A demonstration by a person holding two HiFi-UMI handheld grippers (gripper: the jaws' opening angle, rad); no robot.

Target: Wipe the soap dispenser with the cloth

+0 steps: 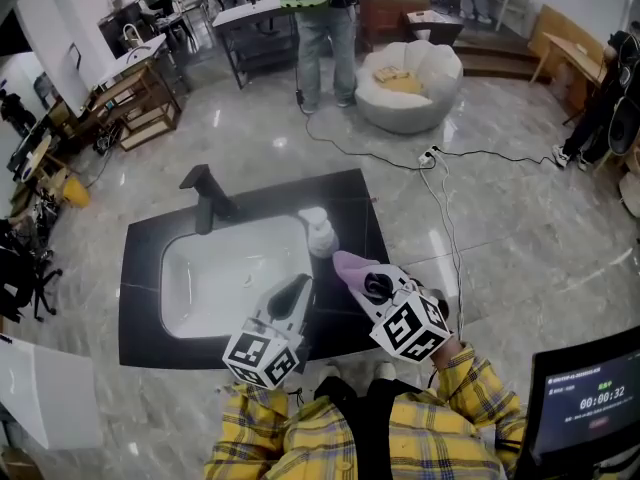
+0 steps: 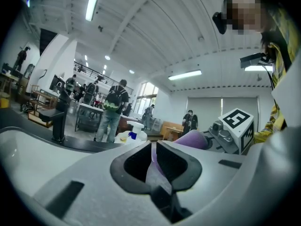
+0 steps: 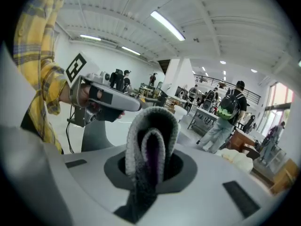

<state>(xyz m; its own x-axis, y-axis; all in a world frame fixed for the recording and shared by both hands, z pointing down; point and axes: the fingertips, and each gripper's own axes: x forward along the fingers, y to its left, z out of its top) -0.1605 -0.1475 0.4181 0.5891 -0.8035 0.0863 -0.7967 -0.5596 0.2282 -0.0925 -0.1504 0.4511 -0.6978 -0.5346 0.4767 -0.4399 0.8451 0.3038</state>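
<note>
We are clamping the folded lilac-and-grey fleecy cloth [image 1: 350,266] in the right gripper [image 1: 376,288]. The left gripper [image 1: 296,290] is riding with its jaws together. The white pump soap dispenser [image 1: 318,232] is standing near the cloth at its eleven o'clock, untouched. We judge this the approach. Next, press the cloth onto the bottle.

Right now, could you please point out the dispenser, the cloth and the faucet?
dispenser [image 1: 320,236], head view, its white body
cloth [image 1: 350,266], head view, its purple fold
faucet [image 1: 207,206], head view, its upright stem
</note>
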